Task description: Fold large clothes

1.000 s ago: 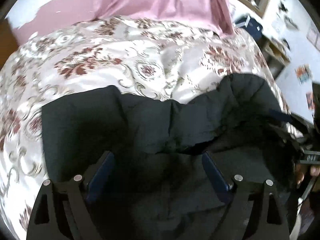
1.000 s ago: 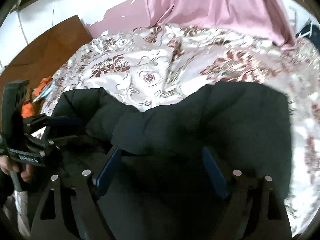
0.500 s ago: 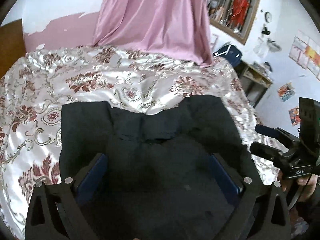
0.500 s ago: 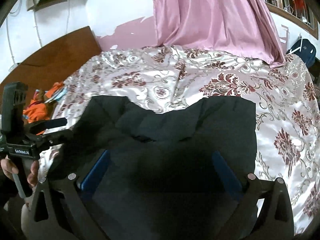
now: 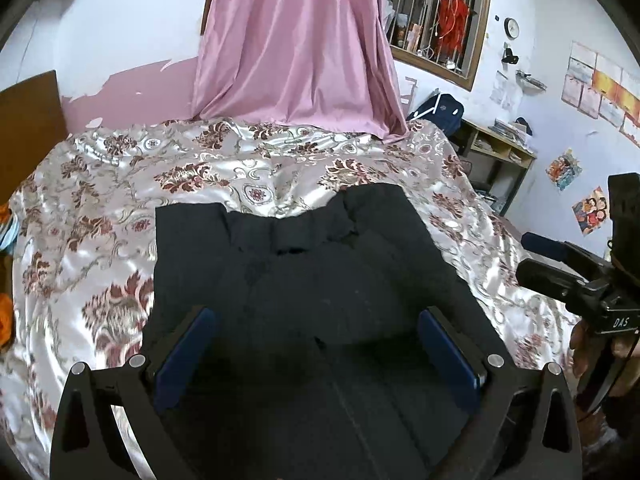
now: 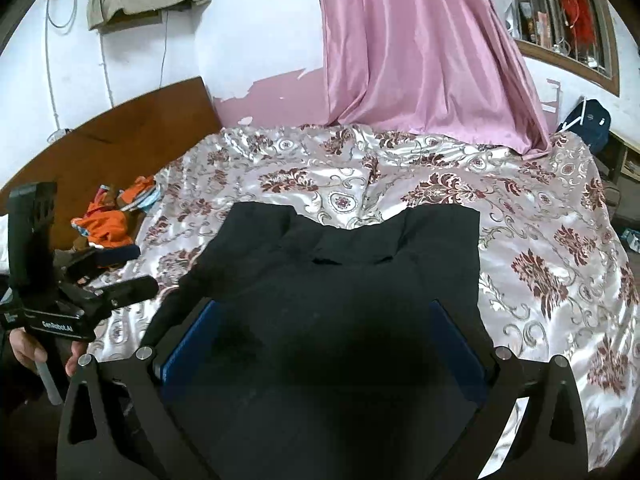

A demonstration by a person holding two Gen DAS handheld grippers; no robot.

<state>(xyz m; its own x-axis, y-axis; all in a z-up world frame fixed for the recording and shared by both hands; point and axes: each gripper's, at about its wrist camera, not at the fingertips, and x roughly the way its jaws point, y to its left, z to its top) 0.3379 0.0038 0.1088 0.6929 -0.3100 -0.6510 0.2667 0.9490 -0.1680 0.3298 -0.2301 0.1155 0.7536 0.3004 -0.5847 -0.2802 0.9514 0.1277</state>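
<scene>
Both claws, left gripper point(image 5: 316, 354) and right gripper point(image 6: 324, 346), stand fully spread and empty above the black garment point(image 5: 304, 280). Fold apparently laid; next move requires regripping an edge ahead of the fingers.

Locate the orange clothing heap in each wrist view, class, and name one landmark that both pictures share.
Left wrist view: only slivers of the orange clothing heap show at the far left edge, beside the floral bedspread.
Right wrist view: it lies centre-left, between the wooden headboard and the bedspread.
Shared landmark: the pink curtain hanging behind the bed, with the black garment spread below it.
</scene>
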